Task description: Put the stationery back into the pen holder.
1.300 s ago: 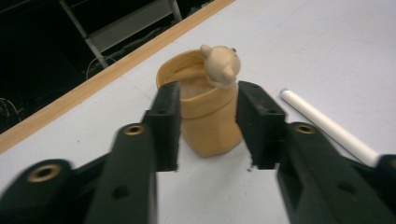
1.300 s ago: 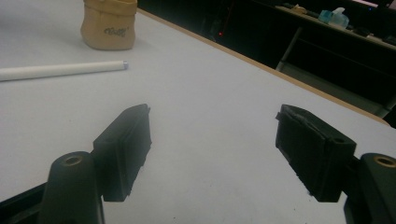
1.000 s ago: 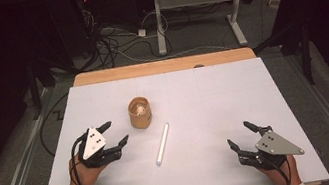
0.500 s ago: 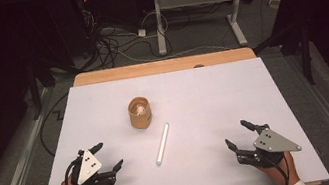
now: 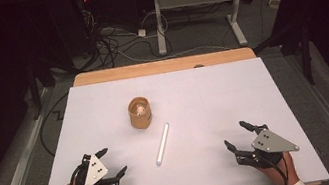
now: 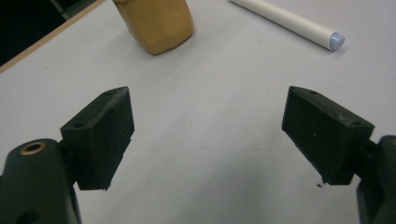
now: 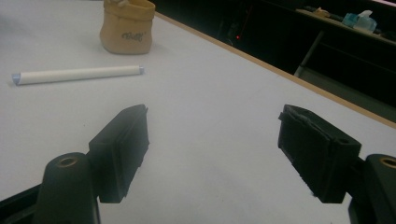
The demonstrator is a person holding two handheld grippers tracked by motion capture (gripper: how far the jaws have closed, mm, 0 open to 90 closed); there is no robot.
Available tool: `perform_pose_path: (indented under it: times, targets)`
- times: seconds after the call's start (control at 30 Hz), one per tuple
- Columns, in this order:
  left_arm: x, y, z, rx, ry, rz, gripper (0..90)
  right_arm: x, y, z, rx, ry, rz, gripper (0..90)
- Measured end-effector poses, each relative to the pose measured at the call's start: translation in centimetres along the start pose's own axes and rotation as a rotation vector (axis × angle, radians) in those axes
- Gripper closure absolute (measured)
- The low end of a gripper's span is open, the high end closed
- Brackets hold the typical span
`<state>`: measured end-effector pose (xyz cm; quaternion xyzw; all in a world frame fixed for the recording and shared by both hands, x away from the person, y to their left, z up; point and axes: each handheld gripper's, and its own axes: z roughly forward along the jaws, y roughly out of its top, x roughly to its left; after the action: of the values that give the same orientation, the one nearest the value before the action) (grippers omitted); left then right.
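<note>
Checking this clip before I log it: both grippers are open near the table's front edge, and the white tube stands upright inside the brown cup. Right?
Not quite. The white tube lies flat on the table, beside the brown cup and apart from it, as the high view shows. The rest holds: the left gripper and right gripper are both open near the front edge.

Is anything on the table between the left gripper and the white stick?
Nothing visible is. Bare white table lies between the open left gripper and the white stick. The tan cup stands farther back, off that path.
</note>
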<state>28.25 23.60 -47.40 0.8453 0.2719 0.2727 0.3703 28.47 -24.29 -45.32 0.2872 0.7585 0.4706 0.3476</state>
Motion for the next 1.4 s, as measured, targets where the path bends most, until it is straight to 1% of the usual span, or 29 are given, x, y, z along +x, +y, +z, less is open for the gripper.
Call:
perform_pose_path:
  times: [0.07,0.1,0.13,0.2,0.3,0.4,0.43,0.47,0.53,0.57,0.6,0.63,0.7,0.73,0.77,0.83,0.87,0.93,0.97,1.03,1.1,1.13,1.17,1.2,1.27,1.3,1.37,1.4]
  targets:
    - [0.0,0.1,0.1,0.017,0.002,-0.004,16.9,0.0,0.0,0.1,0.009,0.0,0.002,24.7]
    - [-0.1,0.2,0.1,0.032,0.007,-0.013,17.4,0.0,0.0,0.1,0.01,0.002,0.001,24.6]
    - [-0.1,0.2,0.1,0.036,-0.001,-0.024,17.4,0.0,0.0,0.1,0.014,-0.001,0.0,24.6]
    - [-0.2,0.5,0.2,0.058,0.002,-0.044,18.3,0.0,0.0,0.0,0.015,-0.002,0.007,24.7]
    - [-0.4,1.4,0.5,0.086,-0.031,-0.08,18.6,0.1,0.0,0.1,0.021,0.001,0.006,24.7]
    - [-0.7,2.7,1.0,0.114,-0.069,-0.112,19.3,0.2,-0.1,0.1,0.031,0.004,0.003,24.7]
    - [-0.7,3.2,1.1,0.117,-0.089,-0.126,20.5,0.1,0.0,0.1,0.033,-0.001,0.007,24.9]
    - [-0.8,3.8,1.3,0.13,-0.115,-0.138,20.5,0.1,0.0,0.1,0.033,-0.001,0.007,24.9]
    - [-1.0,5.0,1.9,0.164,-0.143,-0.158,20.7,0.1,-0.1,0.3,0.036,0.002,0.018,25.0]
    - [-1.1,5.7,2.4,0.192,-0.167,-0.154,21.1,0.1,-0.2,0.4,0.04,0.009,0.021,25.1]
    - [-1.3,6.4,2.8,0.212,-0.182,-0.149,21.1,0.0,-0.2,0.6,0.043,0.023,0.021,25.1]
    - [-1.4,7.0,3.2,0.228,-0.19,-0.145,21.1,0.0,-0.3,0.8,0.046,0.025,0.017,25.1]
    - [-1.5,8.4,4.1,0.27,-0.212,-0.162,21.5,0.1,-0.3,1.1,0.055,0.029,0.014,25.1]
    - [-1.4,9.0,4.6,0.293,-0.21,-0.174,22.2,0.1,-0.4,1.2,0.06,0.033,0.012,25.1]
    - [-1.4,9.7,5.0,0.313,-0.208,-0.184,25.1,0.1,-0.3,1.2,0.064,0.031,0.002,25.1]
    - [-1.3,10.9,6.0,0.356,-0.208,-0.188,26.2,0.1,-0.3,1.3,0.07,0.033,0.001,25.1]
    - [-1.2,11.5,6.6,0.379,-0.204,-0.195,26.6,0.1,-0.3,1.2,0.072,0.027,0.003,25.1]
    - [-1.0,12.5,7.6,0.415,-0.217,-0.236,29.3,-0.1,-0.4,1.2,0.073,0.027,0.012,25.1]
    - [-1.1,13.0,8.1,0.433,-0.217,-0.239,29.3,-0.1,-0.4,1.2,0.073,0.027,0.012,25.1]
    - [-1.2,14.0,9.0,0.464,-0.218,-0.234,29.3,-0.1,-0.5,1.2,0.073,0.029,0.011,25.1]
    - [-1.3,14.9,9.9,0.498,-0.201,-0.22,29.3,-0.4,-0.6,1.2,0.073,0.024,0.014,25.1]
    - [-1.2,15.2,10.4,0.508,-0.206,-0.232,29.3,-0.4,-0.6,1.2,0.073,0.024,0.014,25.1]
    - [-1.3,15.5,10.9,0.528,-0.209,-0.231,30.3,-0.4,-0.6,1.2,0.073,0.021,0.013,25.1]
    - [-1.5,15.7,11.4,0.544,-0.199,-0.228,30.6,-0.5,-0.6,1.2,0.073,0.017,0.017,25.1]
    - [-1.7,16.2,12.2,0.579,-0.197,-0.217,30.6,-0.6,-0.7,1.2,0.067,0.021,0.024,25.1]
    - [-1.9,16.4,12.7,0.604,-0.188,-0.207,30.6,-0.5,-0.6,1.2,0.069,0.023,0.024,25.1]
    - [-1.9,16.5,13.5,0.628,-0.176,-0.208,30.7,-0.5,-0.6,1.2,0.07,0.026,0.025,25.1]
    - [-1.9,16.5,14.0,0.648,-0.168,-0.214,32.5,-0.3,-0.6,1.3,0.074,0.033,0.014,25.1]
